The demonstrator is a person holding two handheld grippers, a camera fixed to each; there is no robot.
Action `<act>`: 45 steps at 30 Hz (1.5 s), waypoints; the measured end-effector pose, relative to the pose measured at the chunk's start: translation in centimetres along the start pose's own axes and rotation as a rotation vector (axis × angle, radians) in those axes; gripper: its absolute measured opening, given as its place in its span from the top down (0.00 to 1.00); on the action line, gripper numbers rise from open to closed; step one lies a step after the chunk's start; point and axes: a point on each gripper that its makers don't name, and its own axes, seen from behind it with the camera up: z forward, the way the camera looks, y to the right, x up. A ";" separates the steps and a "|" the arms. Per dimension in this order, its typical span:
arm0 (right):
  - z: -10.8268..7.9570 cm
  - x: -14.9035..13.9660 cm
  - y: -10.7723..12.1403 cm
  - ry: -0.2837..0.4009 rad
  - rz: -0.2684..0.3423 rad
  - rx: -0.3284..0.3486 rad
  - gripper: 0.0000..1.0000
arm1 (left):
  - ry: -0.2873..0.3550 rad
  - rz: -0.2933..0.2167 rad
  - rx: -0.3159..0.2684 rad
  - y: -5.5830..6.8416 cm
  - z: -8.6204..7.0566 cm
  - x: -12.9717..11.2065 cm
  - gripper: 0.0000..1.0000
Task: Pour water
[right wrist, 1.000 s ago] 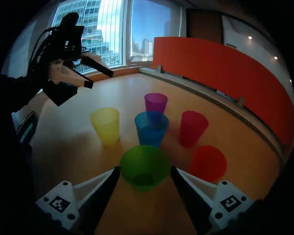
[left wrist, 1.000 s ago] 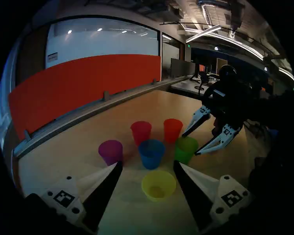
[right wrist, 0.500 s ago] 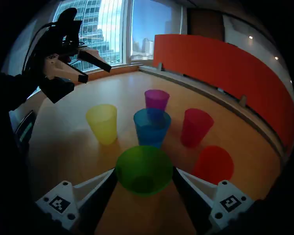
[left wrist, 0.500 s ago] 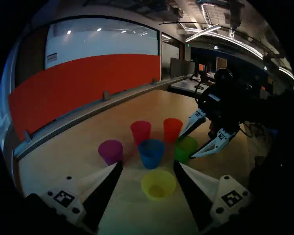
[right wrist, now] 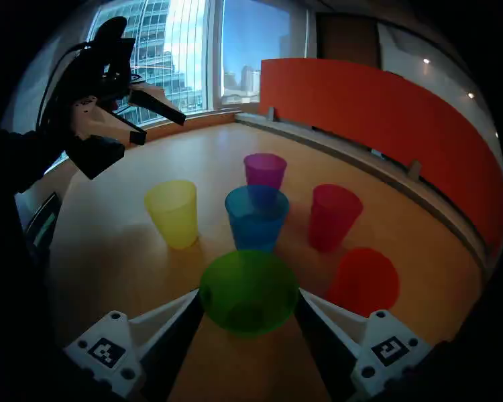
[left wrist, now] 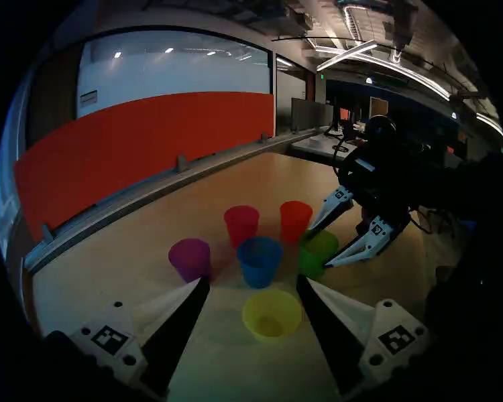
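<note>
Squeezing low and even looked like the trick: right tongs (right wrist: 248, 295) sat spread around the green cup (right wrist: 248, 305) in the middle of the table (right wrist: 204, 154); left tongs (left wrist: 251, 279) gaped too, yellow cup (left wrist: 271, 315) just ahead.

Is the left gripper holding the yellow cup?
No, the left gripper is open, and the yellow cup stands on the table between its spread fingers, touching neither.

The left tool (left wrist: 251, 305) is hovering low, its two fingers spreading wide apart. The right tool (right wrist: 248, 311) is pointing forward and downward, fingers likewise standing apart.
</note>
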 end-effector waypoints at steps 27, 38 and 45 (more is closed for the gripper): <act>-6.0 3.5 0.3 0.082 -0.032 -0.031 0.08 | -0.022 0.004 -0.011 0.2 0.9 -0.2 0.03; -8.6 6.1 0.3 0.182 -0.025 -0.052 0.08 | -0.022 0.007 -0.019 0.4 1.3 0.2 0.03; -9.7 7.1 0.7 0.225 -0.023 -0.069 0.08 | -0.027 0.006 -0.027 0.5 1.7 0.3 0.03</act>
